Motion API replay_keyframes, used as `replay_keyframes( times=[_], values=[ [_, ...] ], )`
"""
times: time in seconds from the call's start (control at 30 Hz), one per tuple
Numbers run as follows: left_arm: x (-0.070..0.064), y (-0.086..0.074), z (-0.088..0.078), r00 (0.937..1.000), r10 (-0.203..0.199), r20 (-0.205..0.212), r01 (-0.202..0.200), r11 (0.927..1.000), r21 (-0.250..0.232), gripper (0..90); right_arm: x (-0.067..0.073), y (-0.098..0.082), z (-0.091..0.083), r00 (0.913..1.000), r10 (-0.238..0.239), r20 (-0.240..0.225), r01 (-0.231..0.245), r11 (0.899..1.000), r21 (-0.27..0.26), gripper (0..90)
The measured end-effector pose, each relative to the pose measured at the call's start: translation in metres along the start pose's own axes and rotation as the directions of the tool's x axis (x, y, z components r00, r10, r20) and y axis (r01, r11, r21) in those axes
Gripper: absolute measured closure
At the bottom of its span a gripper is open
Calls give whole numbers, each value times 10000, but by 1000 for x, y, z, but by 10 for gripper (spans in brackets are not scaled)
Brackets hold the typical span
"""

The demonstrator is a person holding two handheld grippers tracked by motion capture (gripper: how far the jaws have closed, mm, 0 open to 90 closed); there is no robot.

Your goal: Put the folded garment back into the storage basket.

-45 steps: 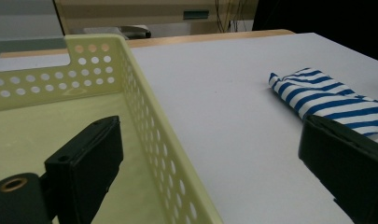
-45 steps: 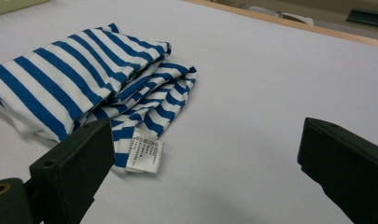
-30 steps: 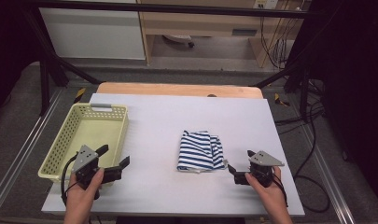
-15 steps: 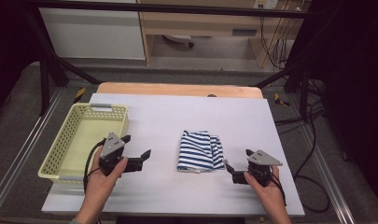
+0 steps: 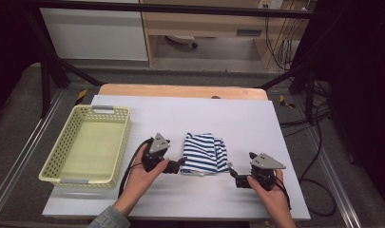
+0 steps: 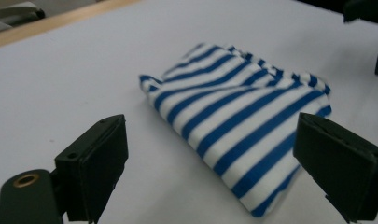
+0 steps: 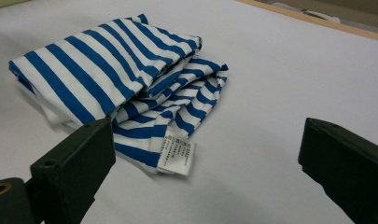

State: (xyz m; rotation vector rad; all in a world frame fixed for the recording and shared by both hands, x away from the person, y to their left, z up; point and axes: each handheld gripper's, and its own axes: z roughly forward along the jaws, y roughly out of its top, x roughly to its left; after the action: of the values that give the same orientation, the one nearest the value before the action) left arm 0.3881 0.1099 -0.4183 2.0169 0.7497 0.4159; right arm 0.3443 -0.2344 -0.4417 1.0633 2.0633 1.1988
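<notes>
A folded blue-and-white striped cloth (image 5: 204,154) lies in the middle of the white table. My left gripper (image 5: 179,163) is at the cloth's left edge, open, with the near corner of the cloth (image 6: 252,135) between its jaws and nothing gripped. My right gripper (image 5: 233,171) rests on the table just right of and below the cloth, open too. In the right gripper view the cloth (image 7: 121,79) sits ahead and to the left, and a white care label (image 7: 177,156) sticks out of its near edge.
A pale yellow perforated basket (image 5: 54,168) stands empty on the table's left side. The white table top (image 5: 256,118) ends in a wooden strip (image 5: 180,90) at the back. Cables (image 5: 318,142) hang off the right side, beside a metal rail.
My left gripper has travelled right from beside the basket up to the cloth's left edge. The right gripper has hardly moved. The cloth lies where it was.
</notes>
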Motion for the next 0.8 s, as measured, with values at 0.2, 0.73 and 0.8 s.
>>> replay_keyframes(
  times=[0.2, 0.73, 0.8],
  values=[
    [-10, -12, 8, 9998, -80, 190, 73, 9994, 336, 107, 2, 0, 0, 9999, -32, -98, 32, 10000, 29, 41],
    [-21, -23, 9, 9998, -81, 172, 64, 9955, 946, 173, 3, 1, 3, 9973, 359, -636, -312, 9968, 741, 45],
    [-23, -25, 12, 10000, -91, 1, 90, 9922, 1239, 197, 3, 2, 2, 9967, 384, -712, -330, 9966, 760, 45]
  ],
)
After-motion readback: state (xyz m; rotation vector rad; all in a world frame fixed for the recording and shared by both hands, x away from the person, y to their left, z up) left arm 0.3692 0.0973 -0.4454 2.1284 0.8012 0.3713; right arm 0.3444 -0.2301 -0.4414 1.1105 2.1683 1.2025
